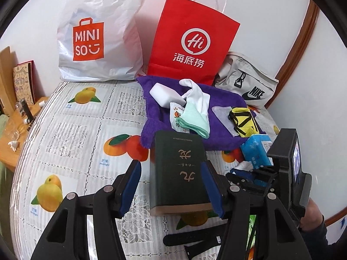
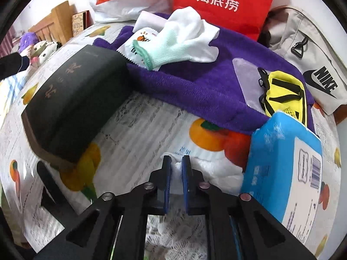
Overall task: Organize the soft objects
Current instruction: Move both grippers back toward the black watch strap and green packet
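Note:
A purple towel (image 1: 219,99) (image 2: 195,86) lies on the fruit-print tablecloth (image 1: 76,130). On it rest a white and mint glove (image 1: 195,108) (image 2: 177,41), a white block (image 1: 164,94) and a yellow pouch (image 1: 243,121) (image 2: 284,93). My right gripper (image 2: 176,159) (image 1: 249,173) is shut on a white tissue (image 2: 176,169) beside the blue tissue pack (image 2: 282,162) (image 1: 256,149). My left gripper (image 1: 171,164) stands open, its fingers to either side of a dark book (image 1: 177,169) (image 2: 73,99) that lies flat on the cloth.
A white Miniso bag (image 1: 97,39), a red paper bag (image 1: 190,39) and a grey Nike bag (image 1: 249,80) (image 2: 314,65) stand along the back wall. A black watch strap (image 1: 195,238) lies near the front. A wooden side table (image 1: 13,130) is at the left.

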Demonstrator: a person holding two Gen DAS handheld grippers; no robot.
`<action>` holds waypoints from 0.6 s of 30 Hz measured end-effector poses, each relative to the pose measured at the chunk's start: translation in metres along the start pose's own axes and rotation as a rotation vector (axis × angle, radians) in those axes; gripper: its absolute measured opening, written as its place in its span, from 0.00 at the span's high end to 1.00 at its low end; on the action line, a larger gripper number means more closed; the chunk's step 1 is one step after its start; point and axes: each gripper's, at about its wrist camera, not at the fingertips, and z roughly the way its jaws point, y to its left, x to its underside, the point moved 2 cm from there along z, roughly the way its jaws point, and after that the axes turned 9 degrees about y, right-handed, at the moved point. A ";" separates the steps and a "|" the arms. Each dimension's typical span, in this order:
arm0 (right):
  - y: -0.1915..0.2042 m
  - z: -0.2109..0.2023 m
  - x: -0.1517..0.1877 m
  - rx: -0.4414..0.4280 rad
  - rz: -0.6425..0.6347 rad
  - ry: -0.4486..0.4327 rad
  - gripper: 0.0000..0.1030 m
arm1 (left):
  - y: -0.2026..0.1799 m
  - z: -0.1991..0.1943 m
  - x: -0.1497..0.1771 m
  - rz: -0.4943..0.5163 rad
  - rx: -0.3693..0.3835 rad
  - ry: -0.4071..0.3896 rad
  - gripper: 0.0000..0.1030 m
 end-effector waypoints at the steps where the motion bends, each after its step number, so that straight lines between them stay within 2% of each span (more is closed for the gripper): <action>1: 0.001 -0.001 0.003 0.004 -0.003 -0.004 0.94 | 0.000 -0.001 0.002 -0.002 0.000 0.000 0.46; 6: 0.010 -0.014 0.022 -0.063 0.000 -0.051 0.97 | 0.000 -0.007 0.014 -0.005 -0.020 0.010 0.46; 12: 0.013 -0.055 0.044 -0.126 0.047 -0.170 0.97 | -0.006 -0.014 0.038 0.000 -0.022 0.030 0.46; 18: 0.011 -0.089 0.069 -0.182 0.086 -0.248 0.97 | -0.026 -0.008 0.069 0.054 -0.026 0.079 0.46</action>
